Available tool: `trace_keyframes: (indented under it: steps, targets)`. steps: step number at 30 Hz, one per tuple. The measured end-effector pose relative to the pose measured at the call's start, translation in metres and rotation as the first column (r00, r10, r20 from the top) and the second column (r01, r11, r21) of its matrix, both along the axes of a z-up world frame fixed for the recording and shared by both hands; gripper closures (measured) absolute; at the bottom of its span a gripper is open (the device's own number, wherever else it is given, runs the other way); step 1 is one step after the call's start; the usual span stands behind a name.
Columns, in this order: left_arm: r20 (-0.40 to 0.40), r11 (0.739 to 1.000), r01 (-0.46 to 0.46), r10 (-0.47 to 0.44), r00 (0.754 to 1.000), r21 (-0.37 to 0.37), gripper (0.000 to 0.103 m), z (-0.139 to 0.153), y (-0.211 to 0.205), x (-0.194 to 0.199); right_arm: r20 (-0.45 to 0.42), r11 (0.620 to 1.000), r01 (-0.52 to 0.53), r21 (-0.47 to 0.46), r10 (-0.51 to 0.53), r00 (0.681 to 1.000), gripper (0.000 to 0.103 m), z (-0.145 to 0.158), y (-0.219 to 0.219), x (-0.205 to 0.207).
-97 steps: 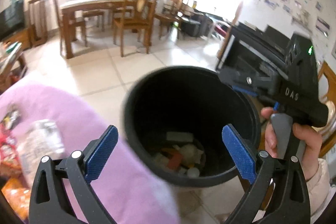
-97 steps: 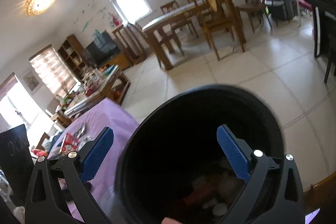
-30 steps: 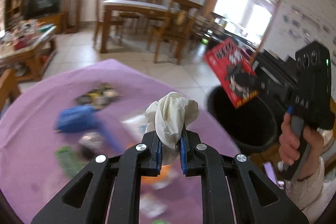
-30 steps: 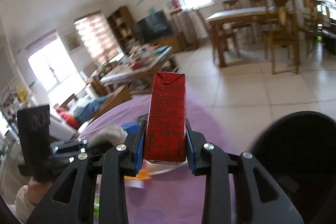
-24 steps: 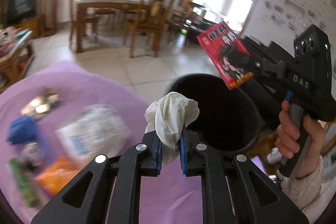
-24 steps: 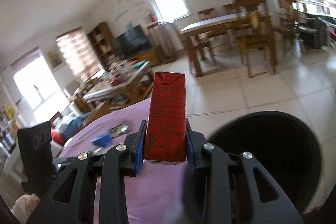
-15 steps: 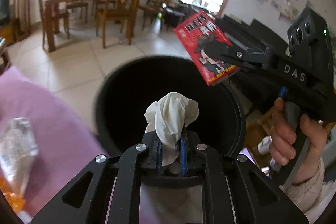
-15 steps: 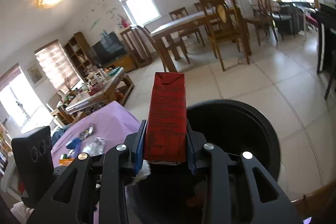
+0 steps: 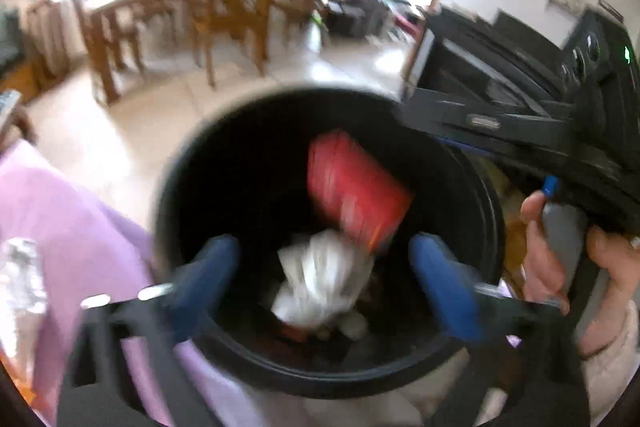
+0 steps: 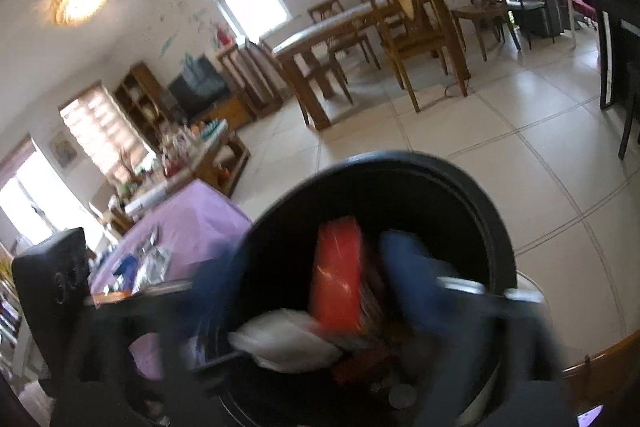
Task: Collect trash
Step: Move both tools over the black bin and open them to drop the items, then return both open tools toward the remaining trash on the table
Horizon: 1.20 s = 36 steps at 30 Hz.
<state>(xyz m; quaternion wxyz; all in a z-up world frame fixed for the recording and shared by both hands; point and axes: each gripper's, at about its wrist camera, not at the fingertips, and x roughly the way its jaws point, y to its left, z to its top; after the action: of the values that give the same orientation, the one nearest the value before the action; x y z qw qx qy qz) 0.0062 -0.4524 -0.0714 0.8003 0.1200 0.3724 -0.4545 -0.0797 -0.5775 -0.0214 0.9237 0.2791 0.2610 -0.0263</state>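
- Over the black bin, both grippers stand spread and empty — the left gripper and the right gripper alike.
- Inside the bin's mouth, the red carton and white tissue wad sit blurred, gripped by nothing.
- Risk: the carton could clip the rim and bounce out — probably not, since it's well inside.
- Its long axis tilts, top end toward the far wall.

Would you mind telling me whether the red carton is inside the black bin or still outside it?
Inside. The red carton sits tilted within the black bin rim, beside the white tissue, between no fingers.
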Motion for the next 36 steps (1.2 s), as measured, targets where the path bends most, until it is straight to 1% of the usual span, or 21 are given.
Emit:
trace_keyframes:
  steps: [2, 4, 7, 12, 16, 19, 22, 25, 28, 29, 30, 31, 32, 34, 36]
  targets:
    - [0.013, 1.0, 0.0, 0.0, 1.0, -0.027, 0.005, 0.008, 0.007, 0.0, 0.005, 1.0, -0.007, -0.015, 0.007, 1.0, 0.005, 0.002, 0.001, -0.003]
    - [0.018, 1.0, -0.007, 0.008, 1.0, -0.03, 0.005, 0.014, 0.013, 0.002, 0.004, 1.0, -0.004, -0.029, 0.004, 1.0, 0.005, 0.005, 0.002, -0.005]
    - [0.032, 0.999, -0.026, 0.028, 0.999, -0.047, 0.005, 0.022, 0.026, 0.002, -0.013, 1.0, -0.002, -0.026, 0.001, 1.0, 0.005, 0.006, 0.004, -0.003]
    - [0.022, 0.996, -0.064, 0.065, 0.998, -0.065, 0.005, 0.035, 0.048, 0.006, -0.031, 0.999, -0.007, -0.035, 0.006, 1.0, 0.005, 0.006, 0.011, 0.0]
    - [0.015, 0.99, -0.108, 0.11, 0.994, -0.091, 0.005, 0.048, 0.081, 0.012, -0.046, 0.998, -0.031, -0.062, 0.028, 0.999, 0.005, 0.01, 0.027, 0.009]
    - [0.014, 0.982, -0.156, 0.159, 0.987, -0.11, 0.005, 0.057, 0.118, 0.019, -0.056, 0.995, -0.059, -0.081, 0.055, 0.997, 0.005, 0.014, 0.043, 0.017]
    - [0.008, 0.966, -0.227, 0.23, 0.973, -0.125, 0.005, 0.067, 0.163, 0.035, -0.064, 0.991, -0.097, -0.092, 0.091, 0.994, 0.005, 0.018, 0.064, 0.029]
    - [-0.005, 0.936, -0.332, 0.334, 0.943, -0.117, 0.005, 0.072, 0.216, 0.062, -0.073, 0.984, -0.147, -0.101, 0.14, 0.987, 0.005, 0.02, 0.09, 0.044]
    - [-0.002, 0.888, -0.454, 0.455, 0.891, -0.071, 0.005, 0.07, 0.265, 0.09, -0.084, 0.974, -0.198, -0.107, 0.19, 0.978, 0.005, 0.021, 0.118, 0.06]
    - [0.008, 0.87, -0.491, 0.491, 0.871, -0.039, 0.005, 0.068, 0.28, 0.1, -0.088, 0.97, -0.219, -0.107, 0.21, 0.974, 0.005, 0.021, 0.128, 0.066]
    - [0.016, 0.856, -0.516, 0.516, 0.856, -0.012, 0.005, 0.065, 0.294, 0.107, -0.091, 0.966, -0.237, -0.107, 0.228, 0.969, 0.005, 0.021, 0.136, 0.071]
    - [0.023, 0.846, -0.534, 0.533, 0.846, 0.015, 0.005, 0.062, 0.305, 0.115, -0.095, 0.959, -0.26, -0.11, 0.25, 0.964, 0.005, 0.021, 0.148, 0.078]
    - [0.024, 0.833, -0.55, 0.549, 0.835, 0.057, 0.005, 0.056, 0.316, 0.125, -0.099, 0.954, -0.276, -0.112, 0.266, 0.959, 0.005, 0.021, 0.157, 0.083]
    - [0.005, 0.818, -0.565, 0.568, 0.823, 0.107, 0.005, 0.047, 0.331, 0.144, -0.108, 0.944, -0.311, -0.114, 0.299, 0.948, 0.005, 0.02, 0.174, 0.095]
    - [-0.021, 0.818, -0.56, 0.567, 0.823, 0.132, 0.005, 0.04, 0.338, 0.157, -0.12, 0.932, -0.343, -0.116, 0.33, 0.936, 0.005, 0.02, 0.191, 0.104]
